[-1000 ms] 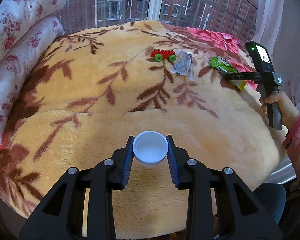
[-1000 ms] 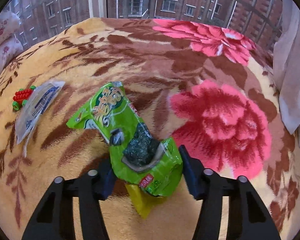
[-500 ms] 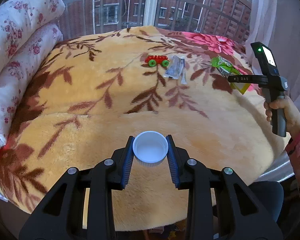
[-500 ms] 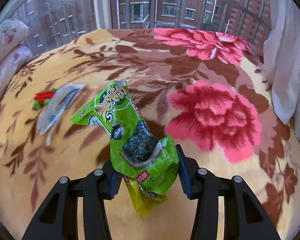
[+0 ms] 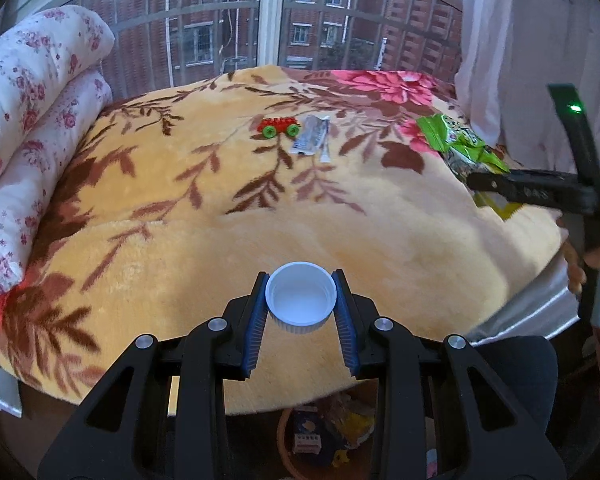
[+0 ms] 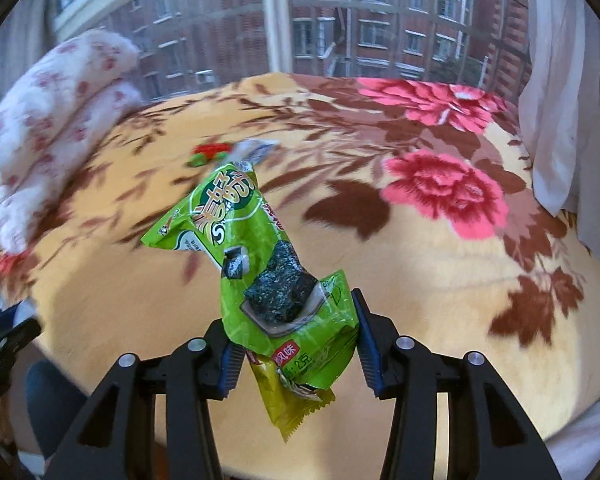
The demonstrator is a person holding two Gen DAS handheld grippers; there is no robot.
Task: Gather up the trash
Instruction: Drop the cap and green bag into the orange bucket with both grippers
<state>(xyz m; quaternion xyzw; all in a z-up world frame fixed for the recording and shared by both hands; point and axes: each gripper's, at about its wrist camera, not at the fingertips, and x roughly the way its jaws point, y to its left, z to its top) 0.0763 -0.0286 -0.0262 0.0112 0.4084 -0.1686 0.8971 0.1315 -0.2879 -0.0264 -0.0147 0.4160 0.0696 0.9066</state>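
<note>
Left gripper (image 5: pixel 301 303): closed to the width of a white bottle cap (image 5: pixel 301 297), which sits pinched between the blue pads, open side up, over the near edge of the blanket (image 5: pixel 380 232).
Right gripper (image 6: pixel 296 338): closed on the lower part of a green snack wrapper (image 6: pixel 260 272); the wrapper's top sticks up and away, its yellow end hangs below the fingers.
Wrapper from the left: held off the blanket at the right edge.
On the blanket: a red toy car (image 5: pixel 279 126) with green wheels, a clear plastic packet (image 5: pixel 313 140) just beside it, both well apart from the grippers.
Left side: rolled floral bedding (image 5: pixel 32 128).
Below the bed edge: a basket (image 5: pixel 324 436) of scraps.
</note>
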